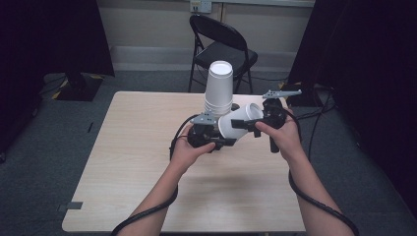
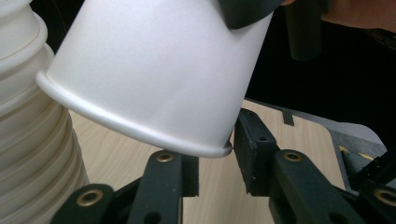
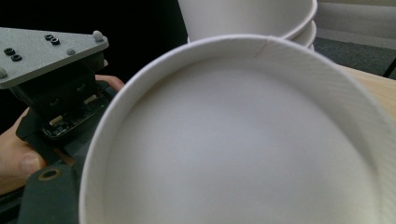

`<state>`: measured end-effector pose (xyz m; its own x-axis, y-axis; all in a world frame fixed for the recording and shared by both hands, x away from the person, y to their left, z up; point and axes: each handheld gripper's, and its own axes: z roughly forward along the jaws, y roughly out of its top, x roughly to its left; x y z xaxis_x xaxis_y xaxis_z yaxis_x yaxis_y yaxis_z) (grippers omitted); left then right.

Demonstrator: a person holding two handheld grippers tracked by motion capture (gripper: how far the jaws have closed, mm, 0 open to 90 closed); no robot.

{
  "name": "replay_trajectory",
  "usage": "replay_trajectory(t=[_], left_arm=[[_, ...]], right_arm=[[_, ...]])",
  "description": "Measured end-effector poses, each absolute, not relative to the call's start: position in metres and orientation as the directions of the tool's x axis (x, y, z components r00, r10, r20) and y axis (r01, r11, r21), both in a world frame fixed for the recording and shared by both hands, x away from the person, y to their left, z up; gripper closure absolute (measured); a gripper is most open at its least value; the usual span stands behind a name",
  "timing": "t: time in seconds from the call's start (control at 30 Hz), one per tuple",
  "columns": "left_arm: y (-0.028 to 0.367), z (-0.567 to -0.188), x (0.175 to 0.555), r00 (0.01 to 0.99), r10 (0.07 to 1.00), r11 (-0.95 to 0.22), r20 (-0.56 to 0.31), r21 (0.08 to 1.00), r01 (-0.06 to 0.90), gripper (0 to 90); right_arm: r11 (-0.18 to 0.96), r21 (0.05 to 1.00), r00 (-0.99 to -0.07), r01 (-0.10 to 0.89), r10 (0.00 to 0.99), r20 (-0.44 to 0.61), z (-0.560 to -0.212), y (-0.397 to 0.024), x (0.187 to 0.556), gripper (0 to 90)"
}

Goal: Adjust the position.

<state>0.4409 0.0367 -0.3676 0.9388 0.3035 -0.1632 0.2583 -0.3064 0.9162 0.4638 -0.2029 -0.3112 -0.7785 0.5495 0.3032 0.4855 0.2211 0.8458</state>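
Both grippers (image 1: pixel 211 135) (image 1: pixel 272 123) are black, each topped by a grey three-cornered plate, trailing black cables; brass-ringed holes mark the jaws.

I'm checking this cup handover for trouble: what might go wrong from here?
1. The single white paper cup hangs tilted on its side, and the left gripper has only its rim between the jaws, so it may slip or crush.
2. The tall stack of upside-down white paper cups stands right beside it and a nudge could topple it.

No legible txt, labels or nos. anywhere.
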Motion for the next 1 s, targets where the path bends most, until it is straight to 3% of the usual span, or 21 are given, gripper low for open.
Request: replay_trajectory(t=[0.23, 1.0], left_arm=[[0.041, -0.369, 0.441, 0.947, 0.281, -0.317, -0.159, 0.916, 0.248, 81.2], [0.061, -0.370, 0.438, 0.953, 0.253, -0.405, -0.169, 0.876, 0.263, 83.1]], right_arm=[[0.241, 0.838, -0.791, 0.490, 0.525, 0.312, -0.312, -0.200, 0.464, 14.4], [0.267, 0.846, -0.815, 0.461, 0.506, 0.284, -0.304, -0.213, 0.462, 19.6]])
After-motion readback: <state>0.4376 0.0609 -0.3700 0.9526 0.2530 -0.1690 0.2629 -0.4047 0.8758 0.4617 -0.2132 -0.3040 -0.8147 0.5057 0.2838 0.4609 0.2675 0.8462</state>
